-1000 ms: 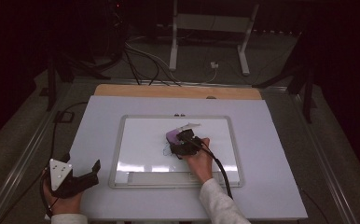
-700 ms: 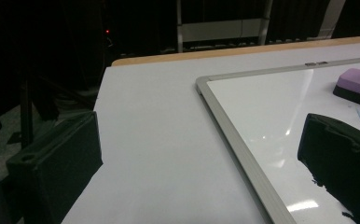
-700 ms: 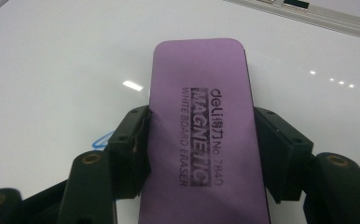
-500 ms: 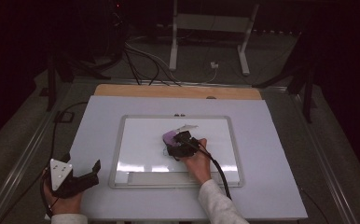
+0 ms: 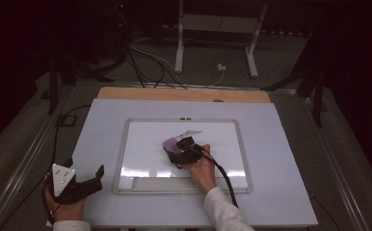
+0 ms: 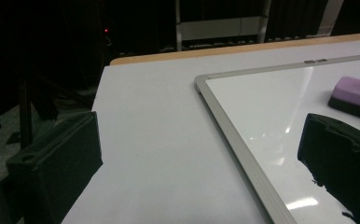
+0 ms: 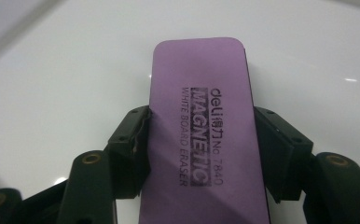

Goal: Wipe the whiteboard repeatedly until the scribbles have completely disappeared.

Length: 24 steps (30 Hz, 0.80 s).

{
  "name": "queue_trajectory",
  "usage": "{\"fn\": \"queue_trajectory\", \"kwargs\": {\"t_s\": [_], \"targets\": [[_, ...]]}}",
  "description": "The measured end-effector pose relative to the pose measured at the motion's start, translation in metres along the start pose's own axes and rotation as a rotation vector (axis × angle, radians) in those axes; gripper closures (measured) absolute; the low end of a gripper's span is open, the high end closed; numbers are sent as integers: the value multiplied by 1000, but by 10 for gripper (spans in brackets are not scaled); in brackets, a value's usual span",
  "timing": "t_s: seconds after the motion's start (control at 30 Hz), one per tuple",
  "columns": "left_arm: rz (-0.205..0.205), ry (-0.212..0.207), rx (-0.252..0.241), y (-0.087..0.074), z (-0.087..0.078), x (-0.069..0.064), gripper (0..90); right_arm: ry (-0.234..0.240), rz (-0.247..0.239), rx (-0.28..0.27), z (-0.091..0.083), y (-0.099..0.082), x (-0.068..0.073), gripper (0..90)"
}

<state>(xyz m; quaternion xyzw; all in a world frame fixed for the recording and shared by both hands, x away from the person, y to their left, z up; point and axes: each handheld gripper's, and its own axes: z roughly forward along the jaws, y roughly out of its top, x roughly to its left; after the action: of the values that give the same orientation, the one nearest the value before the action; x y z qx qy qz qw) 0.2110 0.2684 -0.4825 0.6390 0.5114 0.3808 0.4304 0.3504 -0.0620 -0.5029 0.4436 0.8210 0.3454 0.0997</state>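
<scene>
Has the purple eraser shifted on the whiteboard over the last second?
Yes. The purple eraser slid left and slightly toward the person, away from the whiteboard's top-edge clips.

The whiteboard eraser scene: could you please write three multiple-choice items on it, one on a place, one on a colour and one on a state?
1. Where does the eraser rest?
A. On the whiteboard
B. On the bare table left of the board
C. On the floor

2. What colour is the top of the eraser?
A. Yellow
B. Purple
C. Green

3. How does the right gripper stand?
A. Wide open above the board
B. Shut on nothing
C. Shut on the eraser

Answers:
1 A: the high view shows the eraser lying on the whiteboard, inside its grey frame.
2 B: the right gripper view shows its purple top with black print.
3 C: in that view the right gripper has its jaws pressed on the eraser's two long sides, while the left gripper is open over the table.
</scene>
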Motion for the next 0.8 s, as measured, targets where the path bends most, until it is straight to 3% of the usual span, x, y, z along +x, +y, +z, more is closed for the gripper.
{"fn": "queue_trajectory", "kwargs": {"t_s": [0.13,0.2,0.27,0.43,0.5,0.57,0.63,0.8], "targets": [[-3,2,-3,0,-1,0,4,143,-21,17,2,-1,15,413],[-3,3,-1,0,-1,1,4,165,-12,17,3,-1,14,413],[-5,2,-3,0,-1,1,4,193,39,13,3,0,5,413],[-5,1,-4,0,-1,1,4,18,108,-14,-3,1,-19,413],[-3,2,-1,0,-1,1,4,-17,122,-17,-5,1,-26,413],[-4,3,-1,0,0,1,4,-11,143,-20,-6,0,-29,413],[-2,2,0,0,0,0,4,-16,123,-17,-5,0,-24,413],[1,1,0,0,0,-1,4,112,66,-3,0,-1,-1,413]]}}
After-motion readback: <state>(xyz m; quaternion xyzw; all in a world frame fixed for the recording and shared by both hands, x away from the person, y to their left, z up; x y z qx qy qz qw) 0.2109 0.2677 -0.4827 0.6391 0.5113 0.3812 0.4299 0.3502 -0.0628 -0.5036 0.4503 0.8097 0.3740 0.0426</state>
